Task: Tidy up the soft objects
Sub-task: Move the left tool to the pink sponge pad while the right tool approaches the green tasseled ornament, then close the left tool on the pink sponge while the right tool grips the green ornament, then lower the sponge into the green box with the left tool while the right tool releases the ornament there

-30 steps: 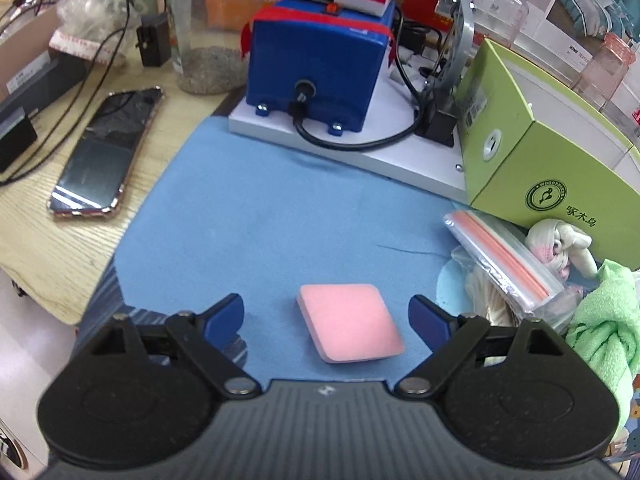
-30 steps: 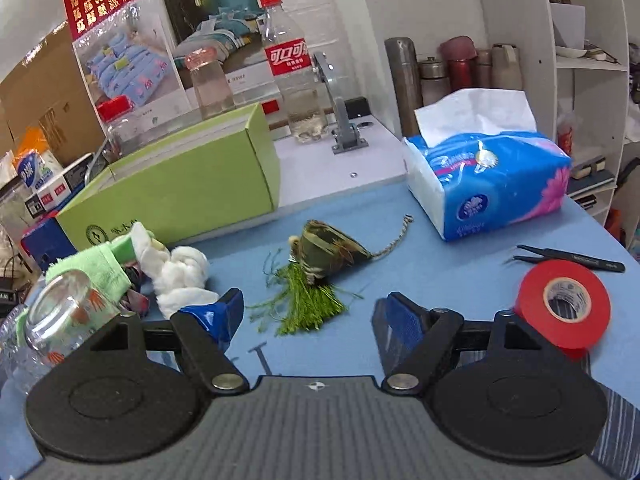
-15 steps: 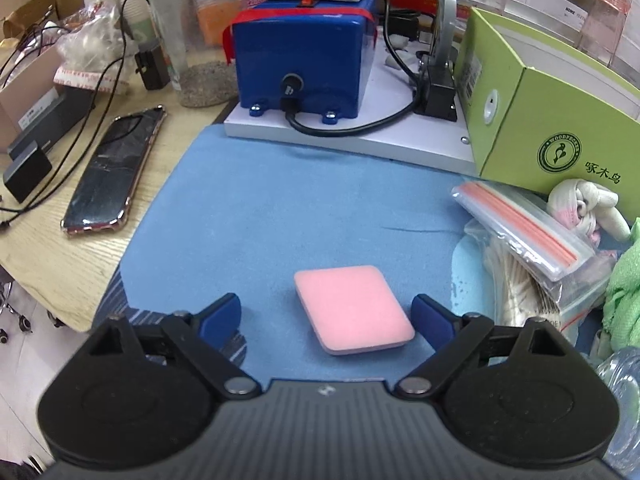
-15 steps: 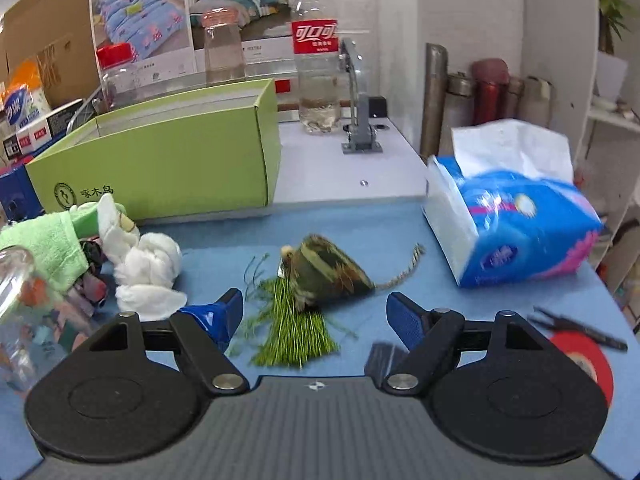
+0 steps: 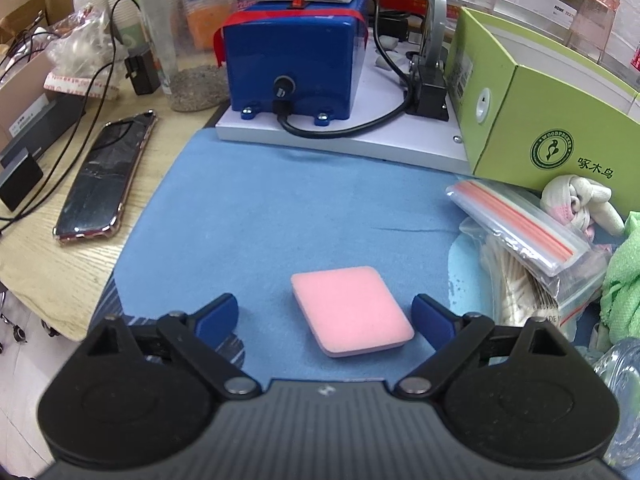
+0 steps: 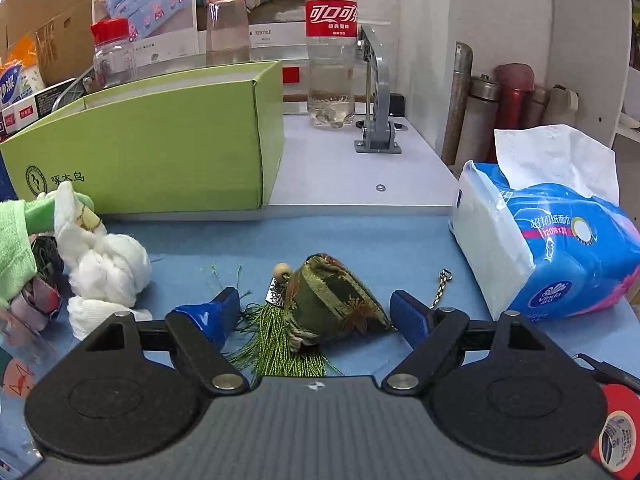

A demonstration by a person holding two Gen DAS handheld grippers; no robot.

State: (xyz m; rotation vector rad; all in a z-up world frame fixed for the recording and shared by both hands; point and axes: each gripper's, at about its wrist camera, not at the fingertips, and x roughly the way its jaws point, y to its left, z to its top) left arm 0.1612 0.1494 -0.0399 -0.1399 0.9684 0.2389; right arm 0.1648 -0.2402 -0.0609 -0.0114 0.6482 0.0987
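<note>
I see both grippers closer than 1 s ago. Left gripper point(image 5: 325, 314) spread wide, straddling pink sponge point(image 5: 351, 310) on blue mat point(image 5: 280, 208). Right gripper point(image 6: 316, 314) spread, flanking green sachet point(image 6: 336, 306). Nothing grasped; both pickups look ready.

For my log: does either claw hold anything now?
Nothing held. Left claw is open around the pink sponge; right claw is open around the sachet.
</note>
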